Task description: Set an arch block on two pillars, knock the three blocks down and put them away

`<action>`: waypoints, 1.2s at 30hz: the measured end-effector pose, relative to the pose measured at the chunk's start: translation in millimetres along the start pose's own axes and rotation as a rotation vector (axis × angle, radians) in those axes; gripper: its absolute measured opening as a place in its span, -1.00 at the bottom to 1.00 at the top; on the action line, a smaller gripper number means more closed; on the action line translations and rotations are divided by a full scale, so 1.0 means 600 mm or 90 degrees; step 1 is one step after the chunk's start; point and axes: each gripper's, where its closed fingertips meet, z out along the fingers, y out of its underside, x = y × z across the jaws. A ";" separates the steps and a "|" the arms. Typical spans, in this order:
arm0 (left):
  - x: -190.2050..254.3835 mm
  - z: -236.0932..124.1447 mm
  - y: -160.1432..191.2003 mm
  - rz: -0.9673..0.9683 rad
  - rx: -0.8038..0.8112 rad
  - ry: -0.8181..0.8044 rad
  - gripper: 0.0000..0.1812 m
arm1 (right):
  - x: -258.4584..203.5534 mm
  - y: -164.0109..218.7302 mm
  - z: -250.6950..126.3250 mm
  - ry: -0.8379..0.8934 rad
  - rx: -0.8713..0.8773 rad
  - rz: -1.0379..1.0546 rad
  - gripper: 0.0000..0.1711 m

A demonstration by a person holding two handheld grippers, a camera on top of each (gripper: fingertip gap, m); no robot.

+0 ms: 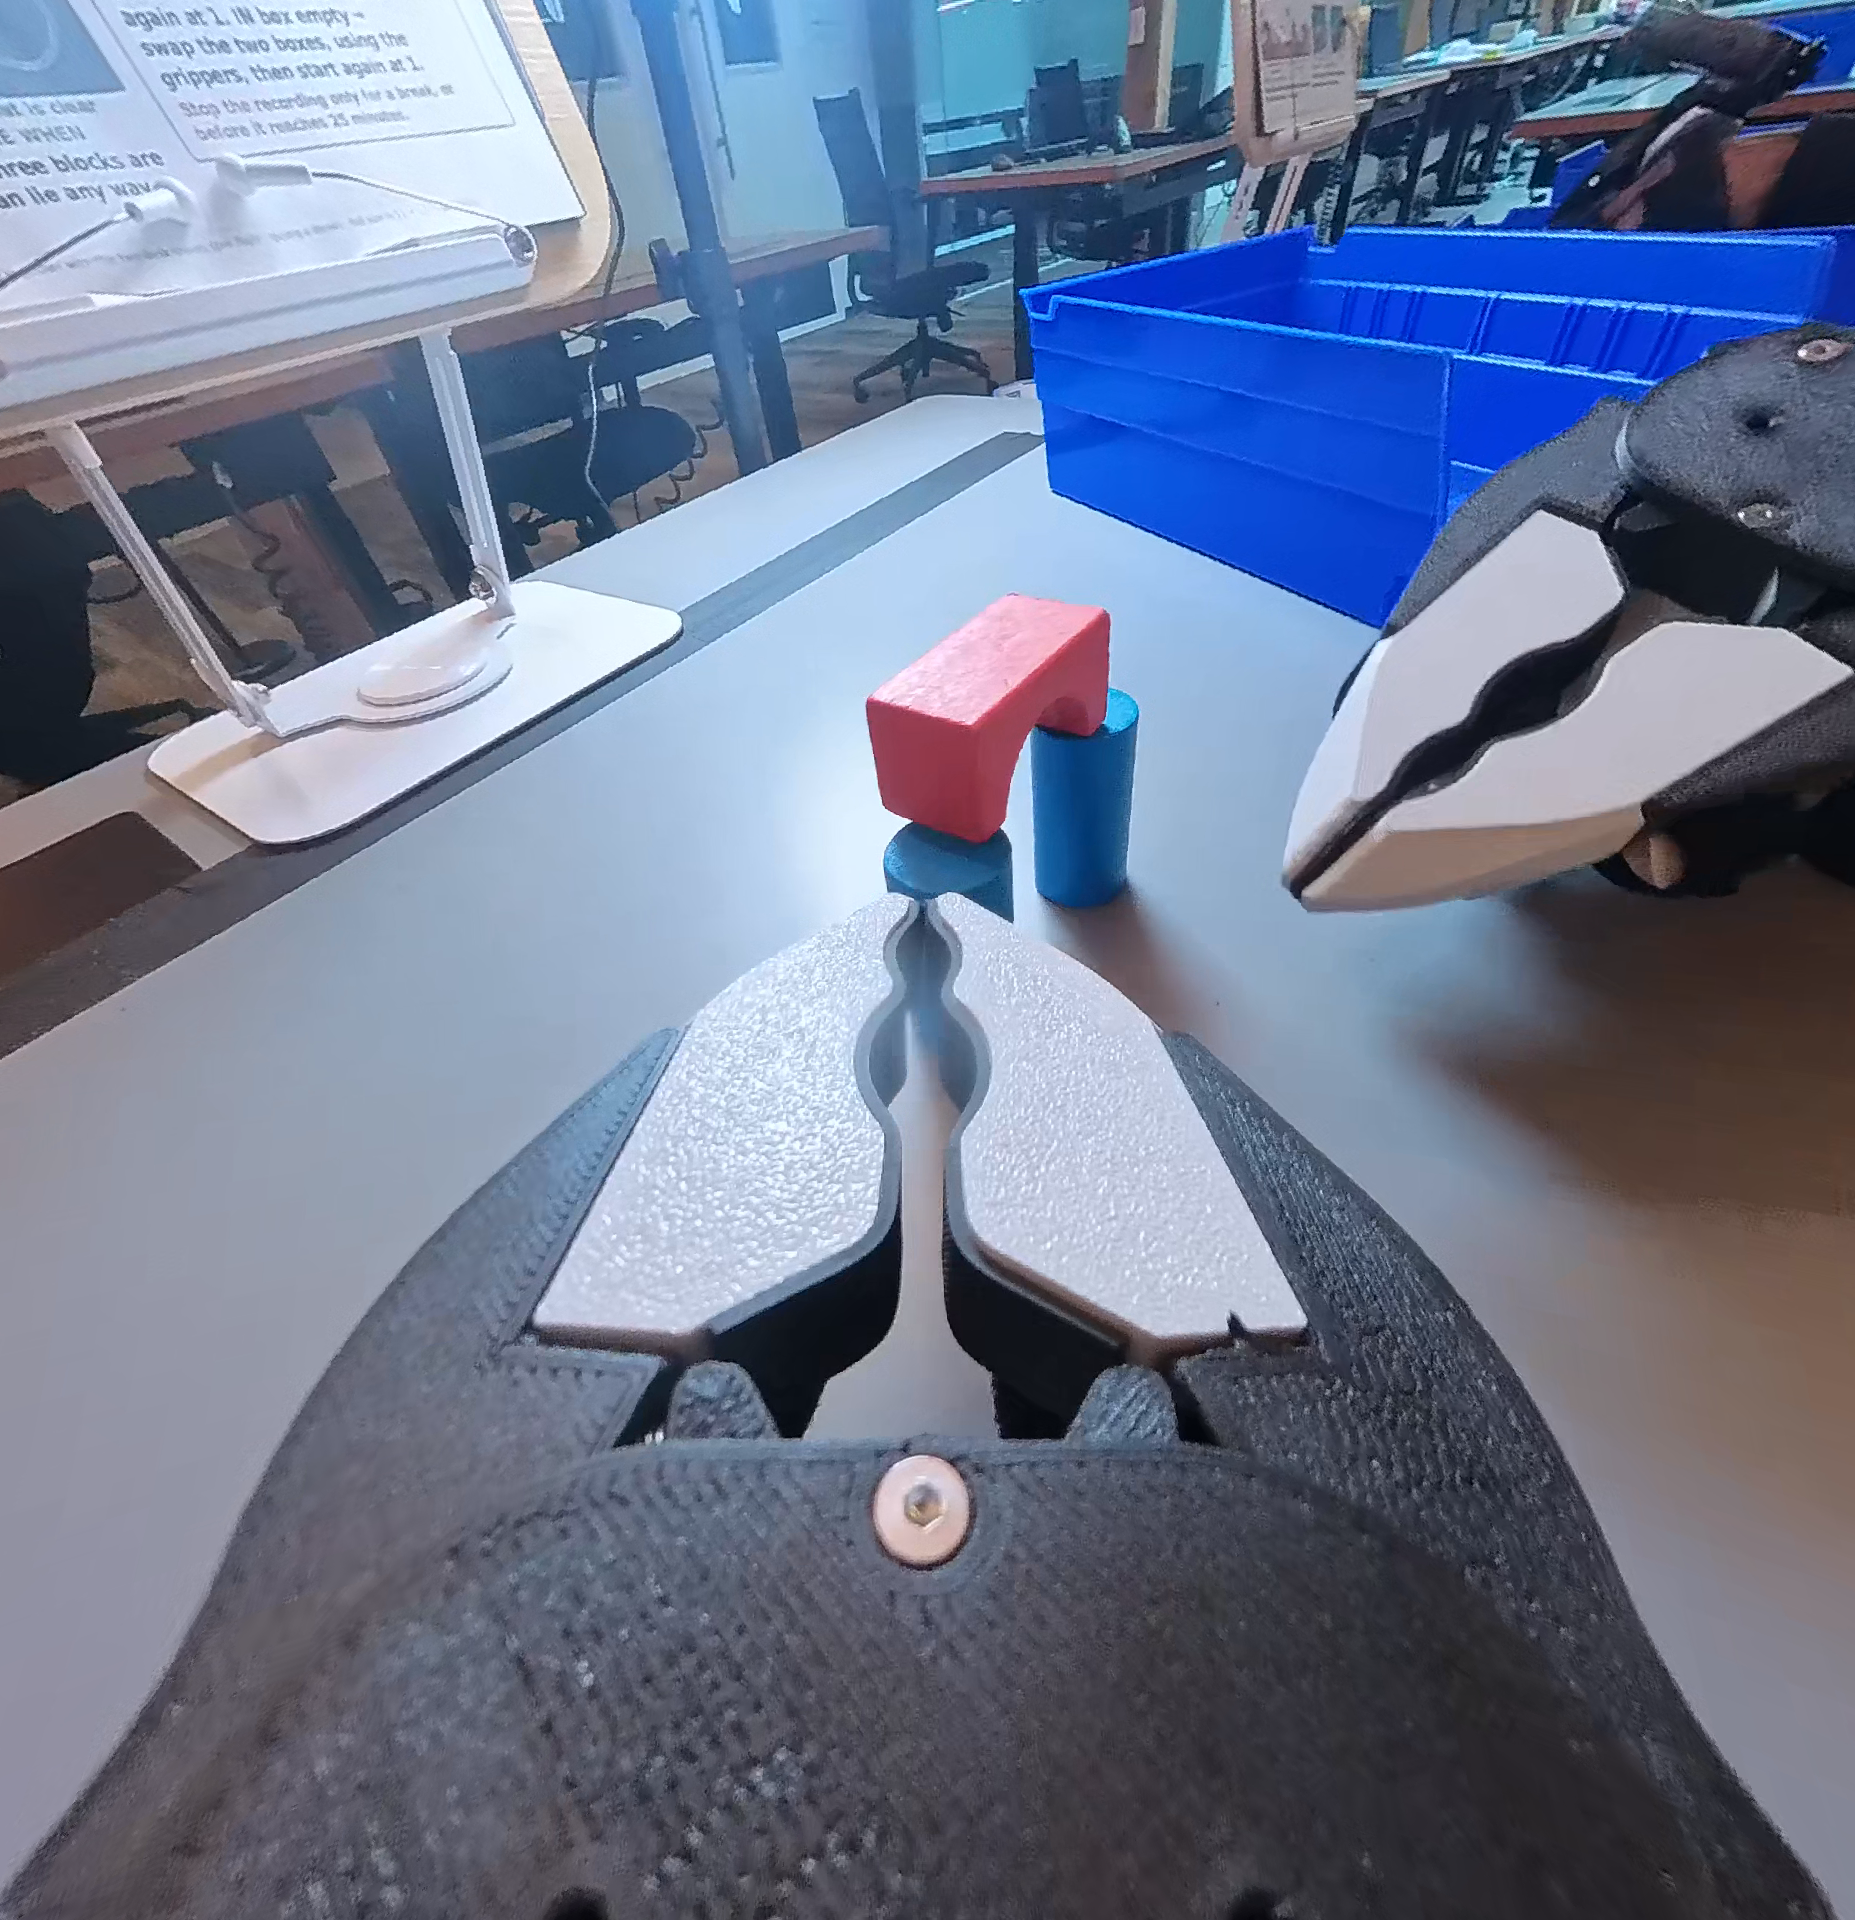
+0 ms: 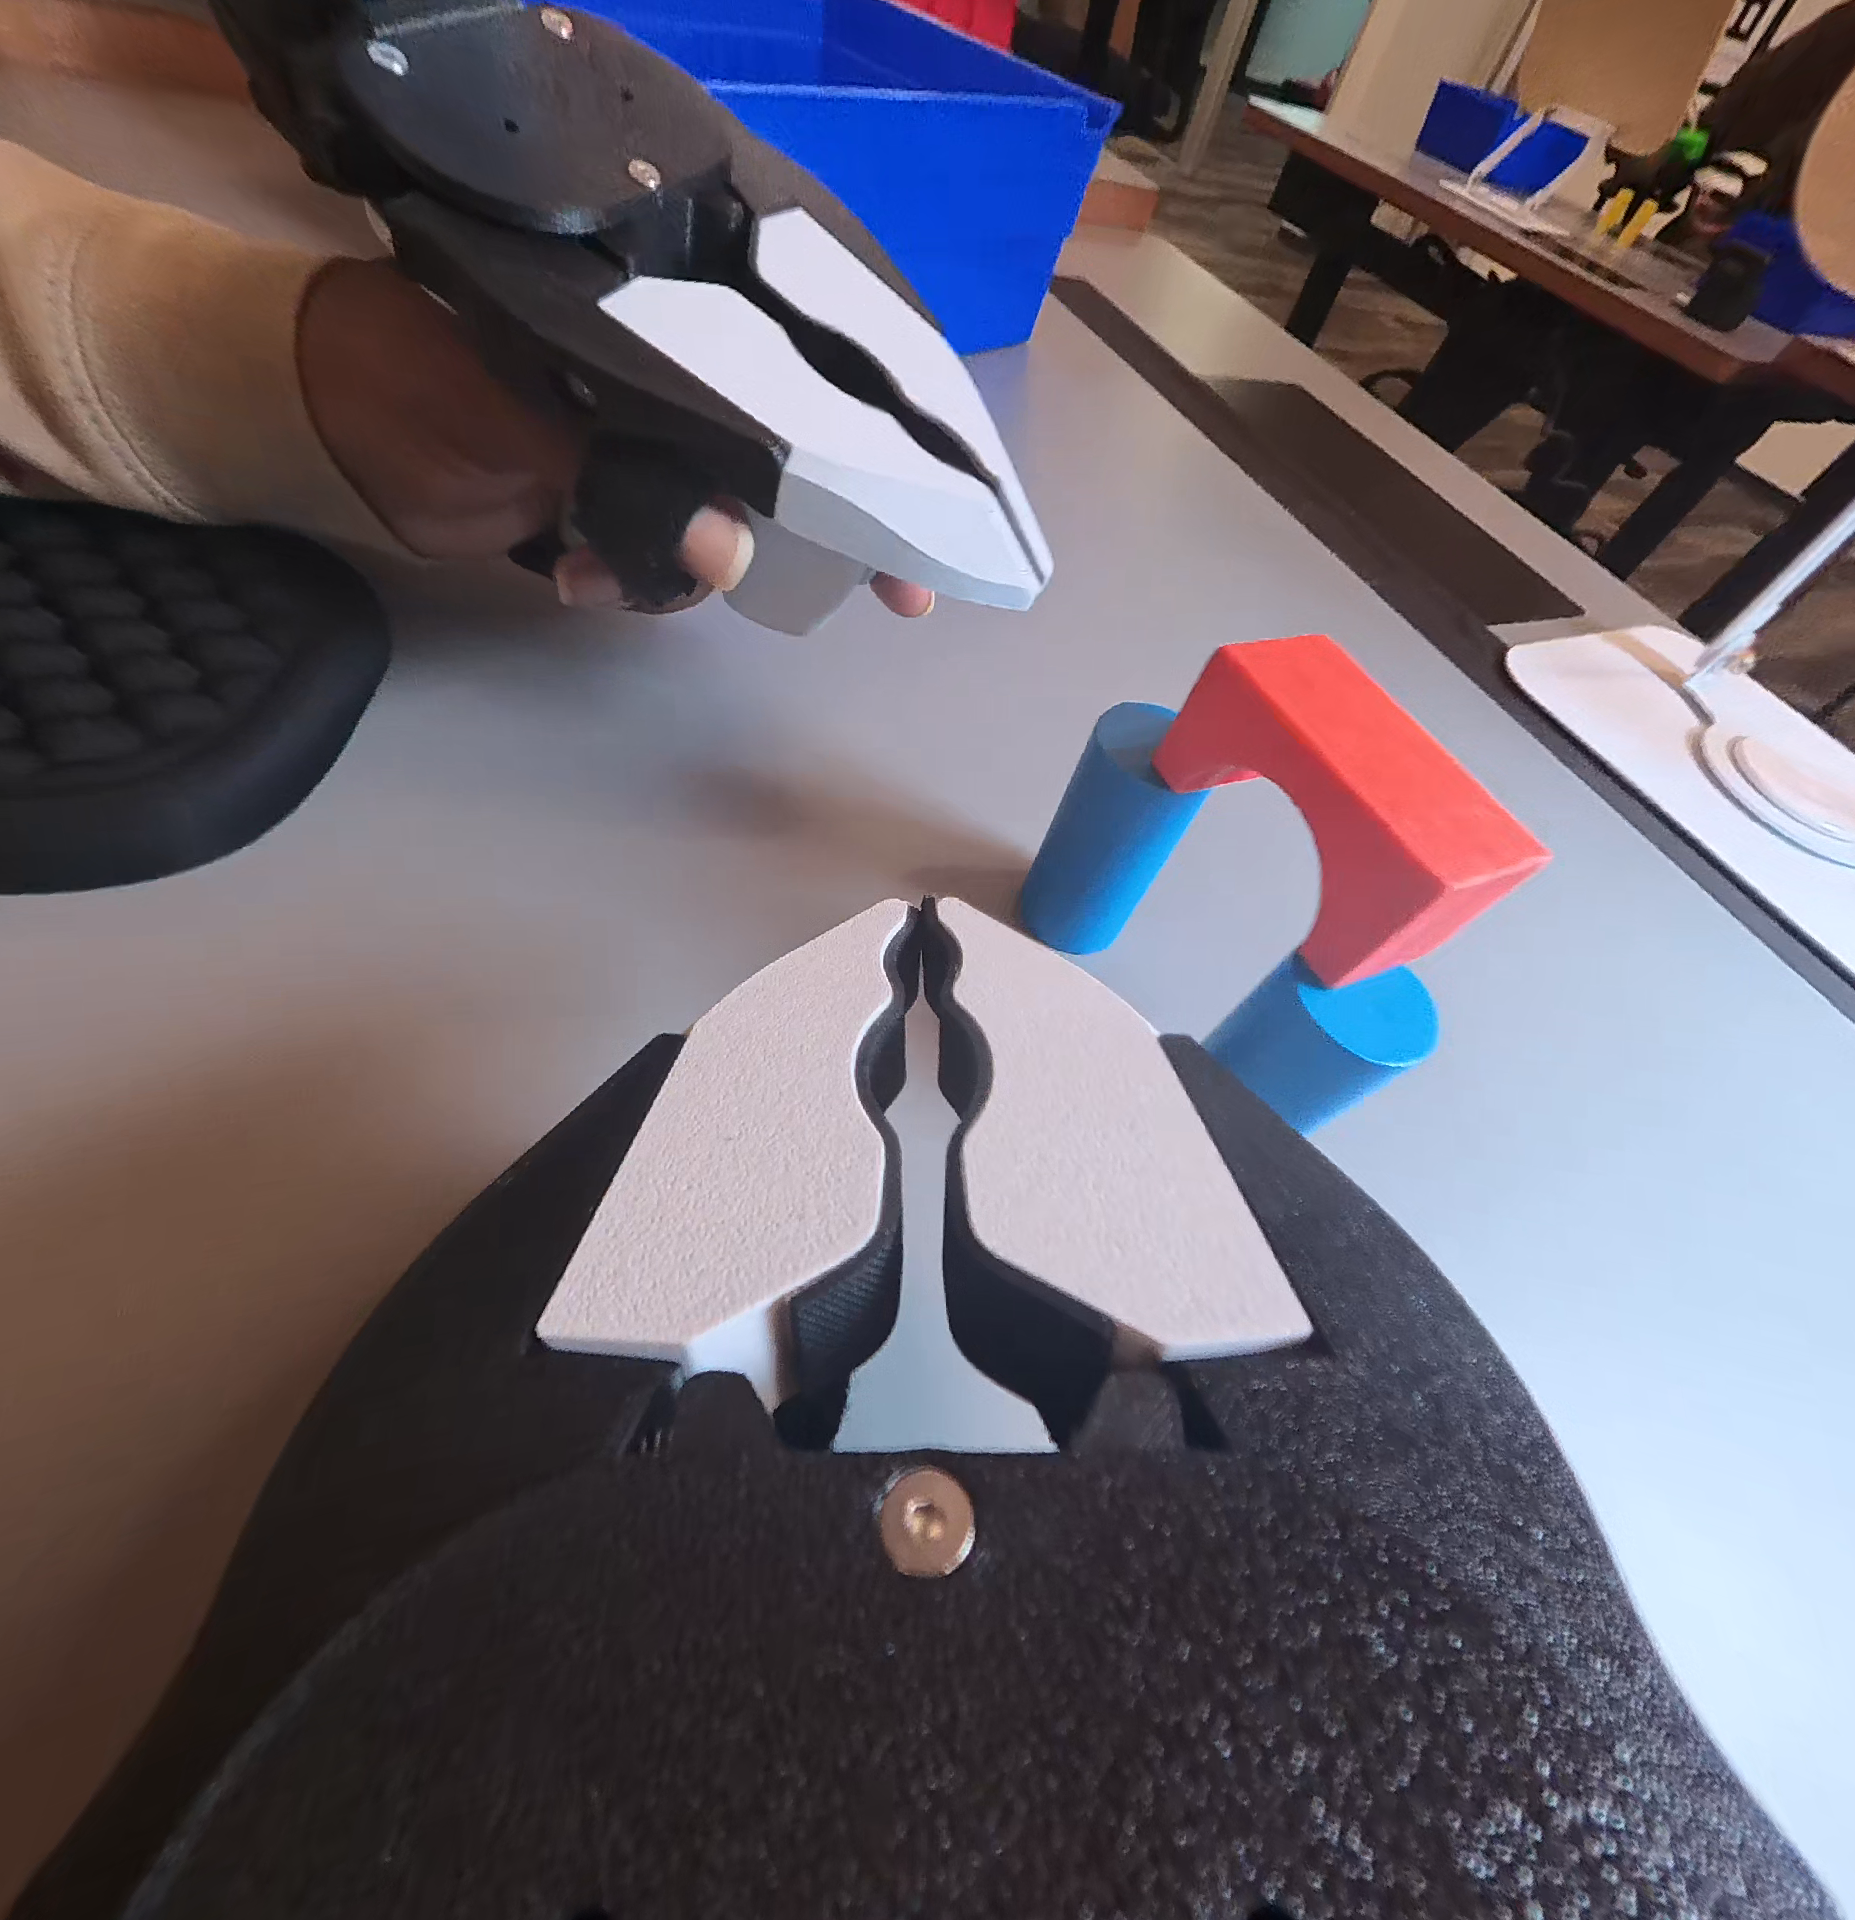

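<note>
— While the grey table (image 1: 279,1195) is scanned, what is counted, and what could go wrong?

— Two blue bins (image 1: 1245,416) are seen at the far edge, one white stand (image 1: 424,707), one black pad (image 2: 123,686). Two grippers are held low: the left gripper (image 1: 921,914) and the right gripper (image 2: 923,912), both with jaws closed, tips meeting, nothing held. Three blocks are counted: one red arch (image 1: 964,717), two blue pillars.

— Where is the arch placed?

— It is rested on the far pillar (image 1: 1081,810) and the near pillar (image 1: 949,868), mid-table, just beyond the left tips. A hard knock, it is judged, could roll the cylinders off the edge.
</note>
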 end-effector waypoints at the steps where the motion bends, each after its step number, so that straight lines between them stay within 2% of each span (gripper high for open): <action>1: -0.001 0.001 0.001 -0.003 -0.002 -0.001 -1.00 | -0.005 0.002 0.007 0.004 -0.014 -0.005 -1.00; 10: -0.013 0.001 0.010 -0.001 -0.020 -0.022 -1.00 | -0.053 0.001 0.055 -0.028 -0.089 -0.051 -1.00; 21: -0.037 0.000 0.019 -0.025 -0.035 -0.063 -1.00 | -0.023 -0.038 0.114 0.074 -0.076 -0.067 -1.00; 28: -0.045 -0.008 0.011 -0.021 -0.023 -0.080 -1.00 | 0.043 -0.021 0.139 0.145 -0.145 0.014 -1.00; 36: -0.039 -0.003 0.022 -0.004 -0.038 -0.063 -1.00 | 0.160 0.036 0.073 0.250 -0.198 0.149 -1.00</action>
